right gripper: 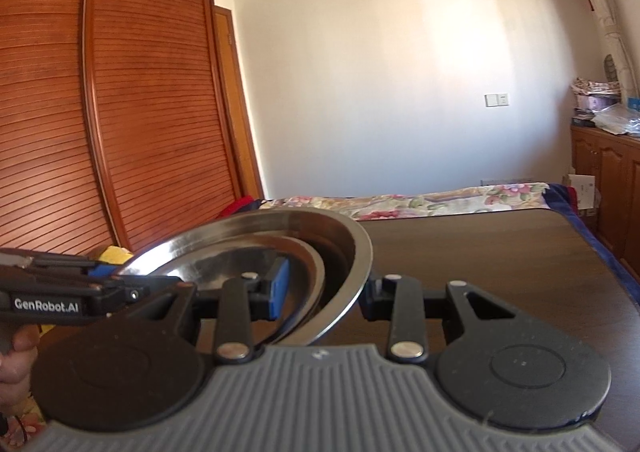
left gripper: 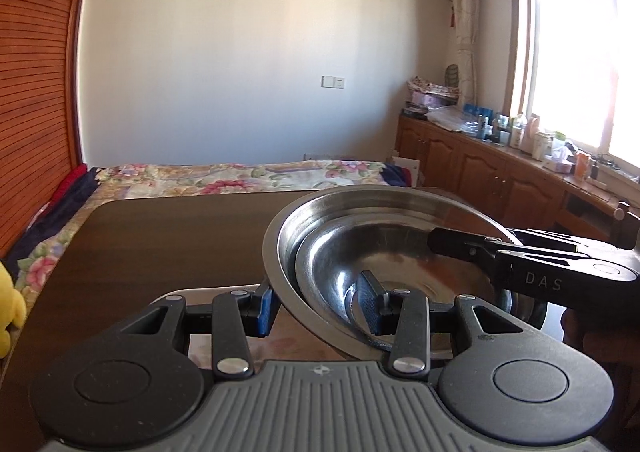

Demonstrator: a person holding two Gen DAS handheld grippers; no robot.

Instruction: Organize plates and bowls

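Left gripper (left gripper: 318, 306): jaws set wide, straddling the near wall of a steel bowl (left gripper: 316, 220). One blue pad (left gripper: 265, 310) sits outside the rim, the other inside the basin; whether either pad touches metal, cannot tell. No firm clamp visible.

Right gripper (right gripper: 322, 294): same arrangement from the opposite side. Jaws wide, one blue pad (right gripper: 279, 288) inside the basin, the other finger outside the wall and largely hidden by it. Contact unclear here too.

Bowl is tilted in both views, rim raised above the dark wooden tabletop (left gripper: 160, 236). A second rim line shows inside it, a smaller steel bowl (left gripper: 400, 252) nested in the larger one. In the left wrist view the right gripper's black body reaches in over the far rim from the right of the jaws. In the right wrist view the left gripper (right gripper: 116, 288) comes in from the left of the jaws, with the person's hand (right gripper: 16, 356) on its handle.

Beyond the jaws: a bed with floral cover (left gripper: 240, 176), white wall, louvred wooden wardrobe (right gripper: 120, 112) to the left.
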